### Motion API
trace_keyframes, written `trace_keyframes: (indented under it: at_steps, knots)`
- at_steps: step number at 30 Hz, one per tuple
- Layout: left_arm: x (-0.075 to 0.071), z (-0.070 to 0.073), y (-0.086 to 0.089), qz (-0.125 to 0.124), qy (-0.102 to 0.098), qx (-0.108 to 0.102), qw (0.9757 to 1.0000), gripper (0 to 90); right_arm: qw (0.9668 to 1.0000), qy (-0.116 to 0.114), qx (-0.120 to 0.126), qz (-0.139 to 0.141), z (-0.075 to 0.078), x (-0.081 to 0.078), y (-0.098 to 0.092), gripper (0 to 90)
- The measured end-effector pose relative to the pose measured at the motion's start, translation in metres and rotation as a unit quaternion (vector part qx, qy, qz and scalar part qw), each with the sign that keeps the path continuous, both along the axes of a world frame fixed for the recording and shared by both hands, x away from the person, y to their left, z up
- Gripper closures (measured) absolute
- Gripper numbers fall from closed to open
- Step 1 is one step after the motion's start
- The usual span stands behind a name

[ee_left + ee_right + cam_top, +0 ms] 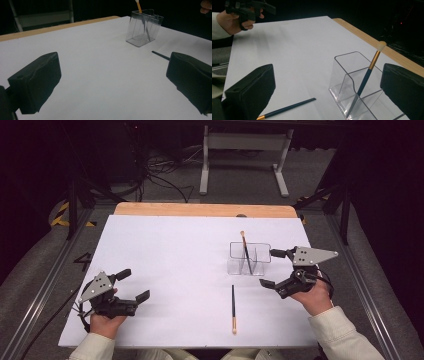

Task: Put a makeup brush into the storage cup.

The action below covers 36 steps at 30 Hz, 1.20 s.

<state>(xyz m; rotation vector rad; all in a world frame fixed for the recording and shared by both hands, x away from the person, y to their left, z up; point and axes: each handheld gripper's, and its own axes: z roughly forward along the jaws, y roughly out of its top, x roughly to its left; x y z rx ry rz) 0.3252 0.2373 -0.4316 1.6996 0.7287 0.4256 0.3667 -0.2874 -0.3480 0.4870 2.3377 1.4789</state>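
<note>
Both tongs stand spread and empty: your right tongs (272, 268) just beside the clear holder (249, 258), your left tongs (132, 285) well away from it. One brush (365, 81) already leans inside the holder; the second brush (233, 309) lies flat on the tabletop (165, 270) just in front of it. Next, I judge, you pinch that handle and lift it in. The left gripper view cuts it off behind a jaw.

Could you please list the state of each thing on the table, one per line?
Clear holder: upright on the white table cover, one brush inside.
Brush in holder: leaning, bristles up.
Second brush: lying flat in front of the holder, untouched.
Left tongs: open, empty.
Right tongs: open, empty, beside the holder.
</note>
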Motion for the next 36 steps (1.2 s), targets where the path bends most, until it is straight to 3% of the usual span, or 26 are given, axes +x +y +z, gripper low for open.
trace_keyframes:
  at_steps: [18, 29, 36]
  knots:
    - [-0.006, -0.001, 0.006, 0.011, 0.004, 0.0, 0.9999, 0.5, 0.9971, 0.005, -0.068, 0.034, 0.013, 0.008, 0.022, 0.0]
    - [-0.005, -0.001, 0.006, 0.008, 0.006, 0.001, 1.0, 0.5, 0.9918, 0.015, -0.112, 0.061, 0.018, 0.008, 0.034, 0.0]
    - [-0.005, -0.002, 0.006, 0.007, 0.007, 0.0, 0.9999, 0.5, 0.9888, 0.016, -0.127, 0.076, 0.02, 0.008, 0.041, 0.0]
